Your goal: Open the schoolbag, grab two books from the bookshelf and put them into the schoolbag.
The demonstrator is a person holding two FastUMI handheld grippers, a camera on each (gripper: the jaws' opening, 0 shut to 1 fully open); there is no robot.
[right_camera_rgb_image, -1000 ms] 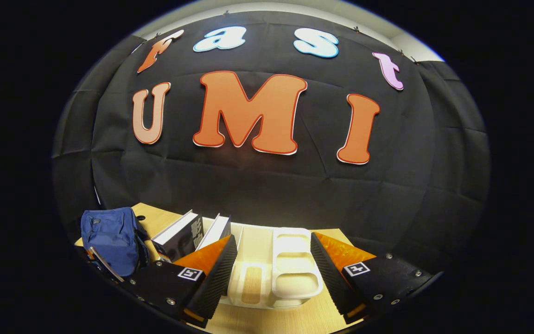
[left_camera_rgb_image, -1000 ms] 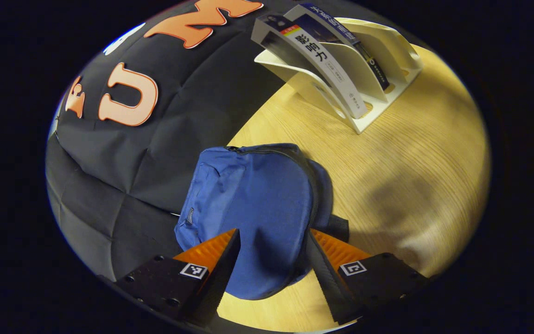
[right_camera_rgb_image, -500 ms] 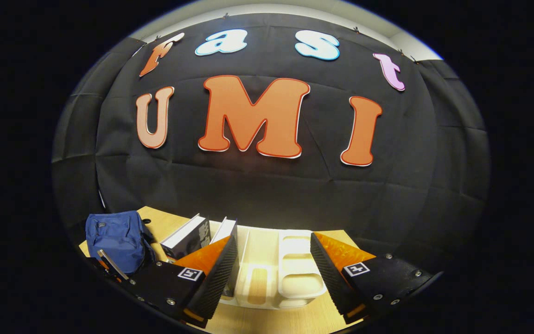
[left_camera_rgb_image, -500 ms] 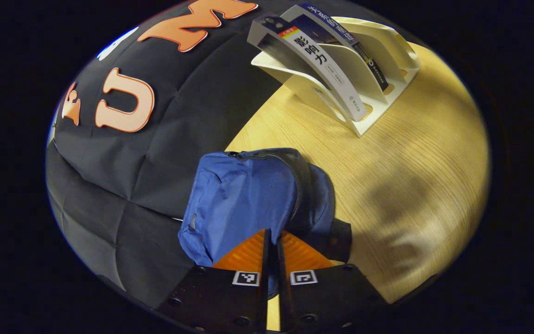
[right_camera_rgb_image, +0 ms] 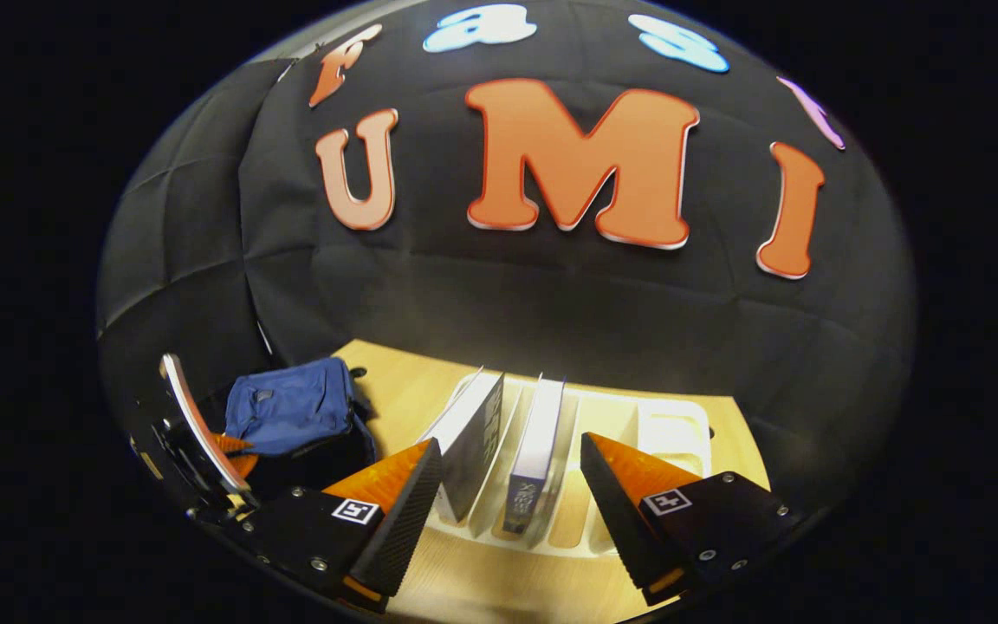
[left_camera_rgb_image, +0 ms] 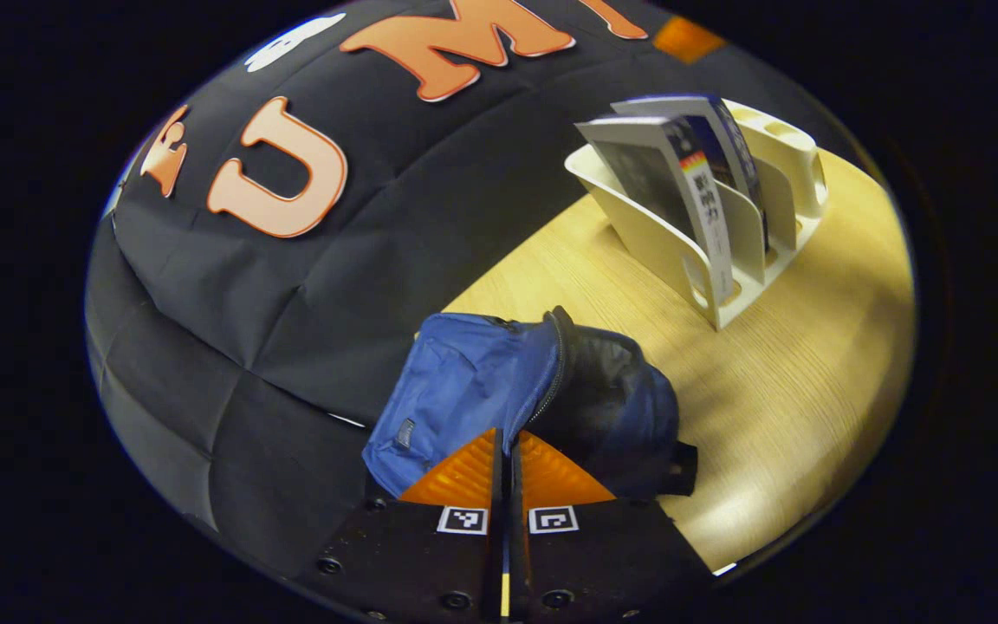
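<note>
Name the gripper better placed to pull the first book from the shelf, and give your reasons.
Right. The right gripper is open, with the two books in the bookshelf between its fingers. The left gripper is shut on the schoolbag, holding its flap open.

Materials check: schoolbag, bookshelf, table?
Schoolbag: blue woven fabric, likely nylon, matte, creased, with a zipper. Bookshelf: cream moulded plastic by the look, smooth rounded dividers. Table: light wood grain, maybe laminate, slight sheen.
</note>
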